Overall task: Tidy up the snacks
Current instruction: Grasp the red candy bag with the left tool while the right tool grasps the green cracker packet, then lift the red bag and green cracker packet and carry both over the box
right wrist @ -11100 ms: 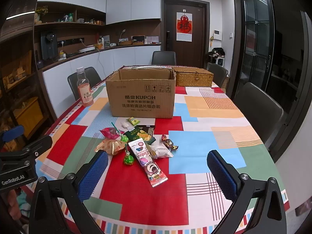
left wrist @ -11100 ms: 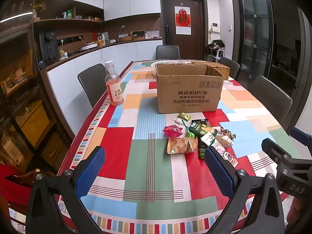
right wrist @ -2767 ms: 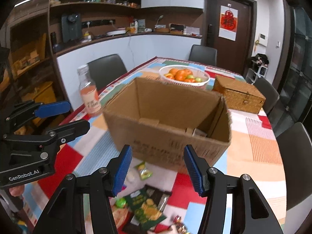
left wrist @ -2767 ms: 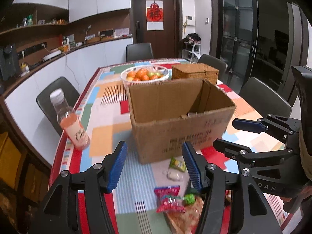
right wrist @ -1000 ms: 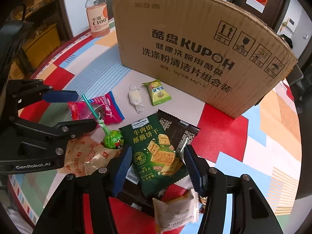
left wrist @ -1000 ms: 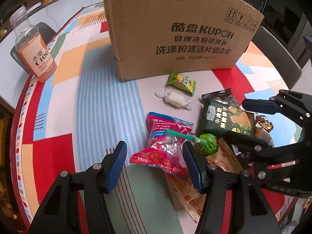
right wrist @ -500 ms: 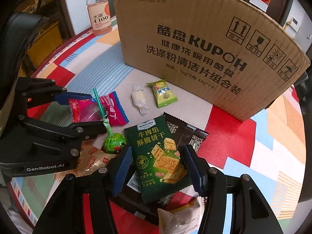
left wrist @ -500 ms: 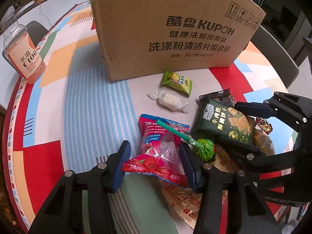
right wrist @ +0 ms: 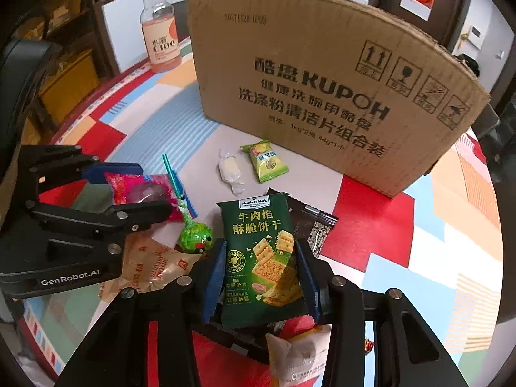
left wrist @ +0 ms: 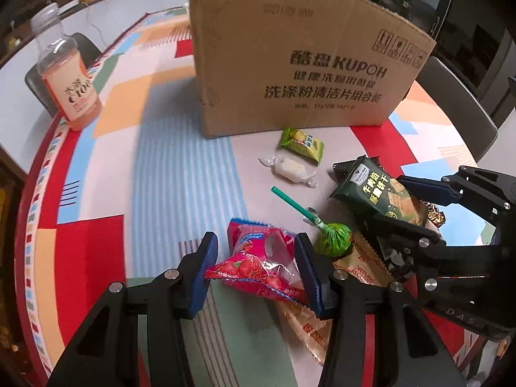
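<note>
My left gripper [left wrist: 254,269] has its jaws narrowed around the red strawberry packet [left wrist: 262,266]; they have just been closing, the far pad touches the film and the near pad meets the packet's corner, so I judge the hold light and partial. My right gripper [right wrist: 259,277] has likewise just been closing and now clamps the green cracker packet [right wrist: 262,251] by its long edges, both pads pressed on the wrapper. Taking the cardboard box [left wrist: 290,61] as landmark, both packets lie on the tablecloth [left wrist: 154,174] in front of its printed wall, the red one further out from it than the green one. Risk one: the red packet is slick, puffed film held near one end, and it may slide out or swing down on the lift. Risk two: the green lollipop [left wrist: 332,243] lies just beside my left far finger, its stick pointing toward the box, and could be dragged along. Risk three: the tan wrapper [left wrist: 351,269] sits under the red packet's edge and may be pulled with it. Risk four: a dark packet [right wrist: 311,225] lies beneath the green one and may shift. Risk five: my two grippers work close together and could knock one another in rising toward the box. The small green sachet [left wrist: 301,140] and white candy [left wrist: 290,167], nearer the box, look safe.
</note>
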A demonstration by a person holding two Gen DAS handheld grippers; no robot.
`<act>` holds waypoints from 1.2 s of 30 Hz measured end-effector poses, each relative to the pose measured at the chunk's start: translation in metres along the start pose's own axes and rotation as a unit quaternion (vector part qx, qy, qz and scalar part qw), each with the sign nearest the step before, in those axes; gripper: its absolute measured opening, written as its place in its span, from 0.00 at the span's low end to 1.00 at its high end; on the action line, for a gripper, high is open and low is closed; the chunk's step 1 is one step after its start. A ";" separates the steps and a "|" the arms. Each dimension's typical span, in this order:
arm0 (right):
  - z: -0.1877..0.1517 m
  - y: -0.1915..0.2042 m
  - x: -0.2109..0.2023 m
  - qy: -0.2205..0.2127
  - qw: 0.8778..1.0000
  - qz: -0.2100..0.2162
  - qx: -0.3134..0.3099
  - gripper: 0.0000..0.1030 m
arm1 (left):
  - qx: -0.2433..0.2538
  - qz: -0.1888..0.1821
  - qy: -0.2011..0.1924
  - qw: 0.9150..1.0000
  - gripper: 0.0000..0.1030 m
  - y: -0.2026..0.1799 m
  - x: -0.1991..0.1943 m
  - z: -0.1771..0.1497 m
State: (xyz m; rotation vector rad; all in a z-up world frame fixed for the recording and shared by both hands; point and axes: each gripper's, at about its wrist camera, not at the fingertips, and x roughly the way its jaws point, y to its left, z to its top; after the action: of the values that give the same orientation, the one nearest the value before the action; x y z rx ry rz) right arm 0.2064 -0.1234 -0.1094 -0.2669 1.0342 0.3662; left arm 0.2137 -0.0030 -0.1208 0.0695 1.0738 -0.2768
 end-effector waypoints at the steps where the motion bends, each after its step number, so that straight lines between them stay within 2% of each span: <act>1: 0.000 0.000 -0.002 -0.004 1.000 0.000 0.002 0.42 | -0.002 0.002 -0.003 1.000 0.47 0.001 -0.003 -0.001; 14: 0.004 0.004 -0.038 -0.054 0.998 0.010 0.032 0.42 | -0.022 0.003 -0.052 0.998 0.47 0.005 -0.043 -0.003; 34: 0.029 -0.020 -0.092 -0.141 0.987 0.002 0.072 0.42 | -0.002 0.006 -0.162 0.987 0.46 -0.010 -0.110 0.043; 35: 0.031 -0.022 -0.096 -0.146 0.986 0.001 0.075 0.42 | 0.000 0.008 -0.170 0.985 0.23 -0.011 -0.114 0.047; 36: 0.034 -0.025 -0.099 -0.151 0.986 0.001 0.077 0.42 | 0.000 0.010 -0.171 0.985 0.11 -0.012 -0.116 0.050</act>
State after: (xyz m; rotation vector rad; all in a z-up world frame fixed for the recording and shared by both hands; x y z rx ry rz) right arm 0.1979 -0.1495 -0.0054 -0.0679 0.7587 0.3151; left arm 0.2014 -0.0018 0.0053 0.0312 0.7316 -0.2597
